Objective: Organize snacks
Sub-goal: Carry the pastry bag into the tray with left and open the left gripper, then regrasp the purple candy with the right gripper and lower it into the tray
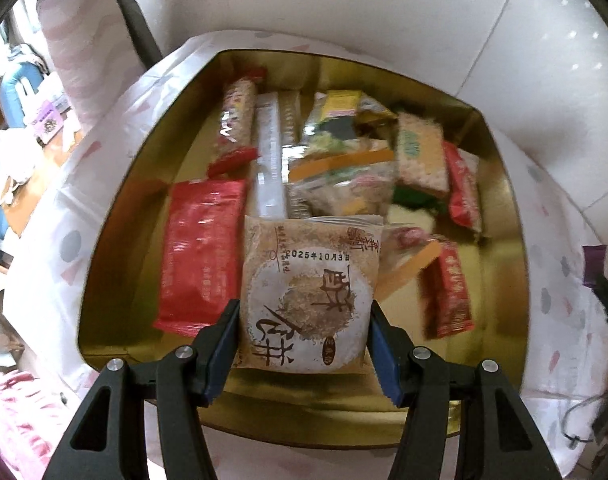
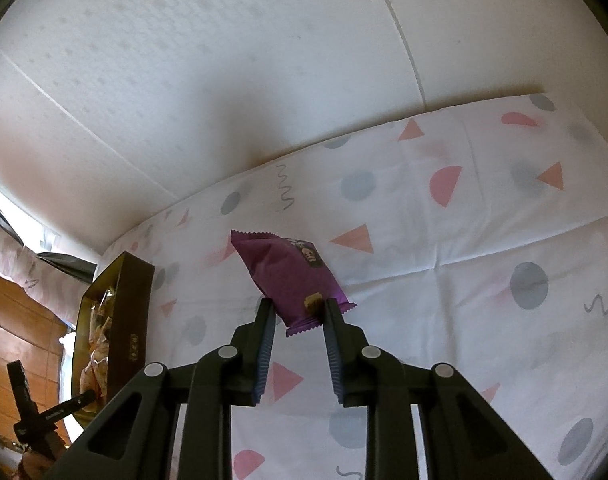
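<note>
Your left gripper (image 1: 304, 316) pinches the tan printed snack pouch (image 1: 310, 292), long axis pointing far, over the gold tin box (image 1: 504, 216). Your right gripper (image 2: 295, 312) pinches the purple foil snack packet (image 2: 291, 276); the box lies far left.

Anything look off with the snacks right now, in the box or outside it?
Inside the gold box the packets lie jumbled, overlapping at angles on its right side. One purple packet is outside on the patterned sheet, between the right claw's fingers.
</note>
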